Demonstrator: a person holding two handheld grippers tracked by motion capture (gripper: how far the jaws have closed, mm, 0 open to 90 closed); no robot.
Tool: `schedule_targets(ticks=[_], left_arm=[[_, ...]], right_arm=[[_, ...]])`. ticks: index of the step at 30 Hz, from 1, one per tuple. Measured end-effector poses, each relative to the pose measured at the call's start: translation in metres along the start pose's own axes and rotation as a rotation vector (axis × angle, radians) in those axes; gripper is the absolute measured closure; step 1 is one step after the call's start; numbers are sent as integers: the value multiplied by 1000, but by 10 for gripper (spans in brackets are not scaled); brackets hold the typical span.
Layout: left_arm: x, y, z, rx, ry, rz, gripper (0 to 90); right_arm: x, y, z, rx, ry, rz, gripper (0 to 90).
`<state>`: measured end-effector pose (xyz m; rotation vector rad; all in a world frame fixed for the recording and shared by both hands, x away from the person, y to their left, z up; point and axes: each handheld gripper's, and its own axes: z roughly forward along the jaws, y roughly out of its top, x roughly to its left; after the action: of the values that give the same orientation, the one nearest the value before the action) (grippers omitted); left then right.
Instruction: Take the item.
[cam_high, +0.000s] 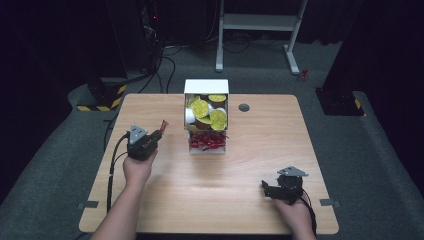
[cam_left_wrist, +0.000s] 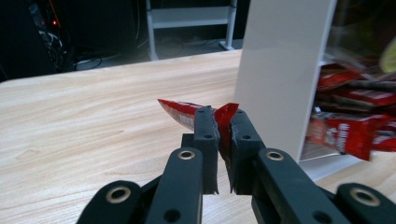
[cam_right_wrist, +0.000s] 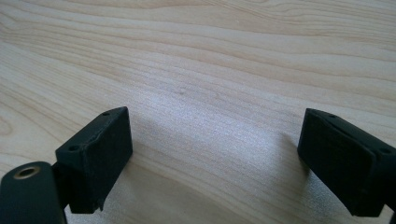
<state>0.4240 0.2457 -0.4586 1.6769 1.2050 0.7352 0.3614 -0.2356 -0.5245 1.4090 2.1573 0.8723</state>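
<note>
Left hand-held gripper is pinching a red packet, held above the surface around 9 o'clock of the white box of red packets and gold-lidded cups. Right hand-held gripper sits spread wide at 5 o'clock, nothing in it.

table: light wood | grommet: near far edge | white frame: beyond, perhaps a desk
</note>
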Motion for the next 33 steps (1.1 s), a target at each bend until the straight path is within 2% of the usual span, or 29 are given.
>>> schedule_targets(ticks=[2,6,9,10,15,20,26,30,33], left_arm=[[1,-1,7,16,8,11,840],[3,0,18,22,14,-9,840],[3,-2,27,35,19,-8,840],[3,-3,30,37,18,-22,840],[6,-11,42,76,26,-26,840],[4,-14,47,88,34,-16,838],[6,-19,52,129,40,-26,833],[5,-21,54,163,48,-3,832],[3,-22,55,174,46,-1,831]], right_arm=[[0,0,0,0,0,0,101],[0,0,0,-1,0,0,101],[0,0,0,-1,0,0,102],[0,0,0,-1,0,-2,102],[0,0,0,-1,-1,-2,102],[0,0,0,-1,-1,-3,102],[0,0,0,-1,-2,-2,102],[0,0,0,-1,-2,-2,102],[0,0,0,-1,-2,-1,102]])
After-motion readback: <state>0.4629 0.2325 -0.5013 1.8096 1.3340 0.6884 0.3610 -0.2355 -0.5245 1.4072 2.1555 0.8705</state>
